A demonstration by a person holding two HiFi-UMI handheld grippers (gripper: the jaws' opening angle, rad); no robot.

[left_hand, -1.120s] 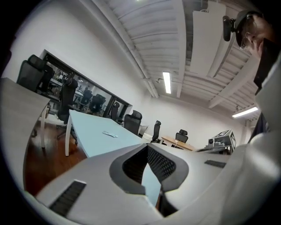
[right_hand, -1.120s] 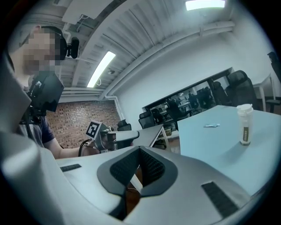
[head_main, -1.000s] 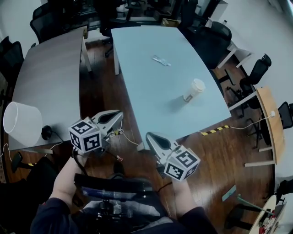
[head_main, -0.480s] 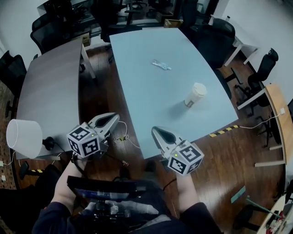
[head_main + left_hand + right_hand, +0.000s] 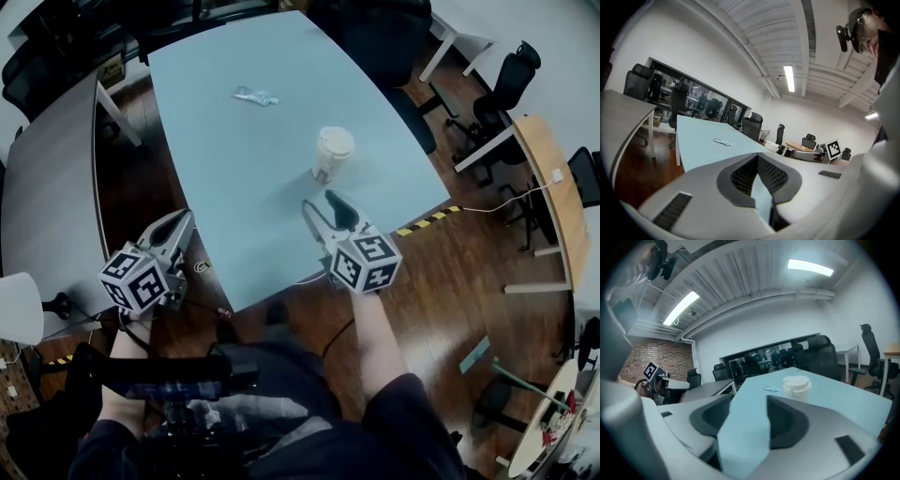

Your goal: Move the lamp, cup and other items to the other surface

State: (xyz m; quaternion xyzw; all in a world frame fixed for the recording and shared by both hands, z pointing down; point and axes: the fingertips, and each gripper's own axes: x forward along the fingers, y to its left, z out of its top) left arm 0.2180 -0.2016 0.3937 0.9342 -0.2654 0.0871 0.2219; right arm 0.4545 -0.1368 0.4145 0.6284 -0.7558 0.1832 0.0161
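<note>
Cup [image 5: 334, 150] upright on blue tbl [image 5: 234, 187]

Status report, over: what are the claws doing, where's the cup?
Right gripper, jaws just opening, empty, aimed at lidded paper cup, upright on blue table. Left gripper shut, empty. Nothing between.

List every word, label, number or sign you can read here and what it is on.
No readable words or numbers anywhere.
Left gripper's cube and right gripper's cube: black-and-white square patterns, no letters.
Packet: any print too small to read.
Cup: no print visible.
Floor tape: yellow-black stripes only.
</note>
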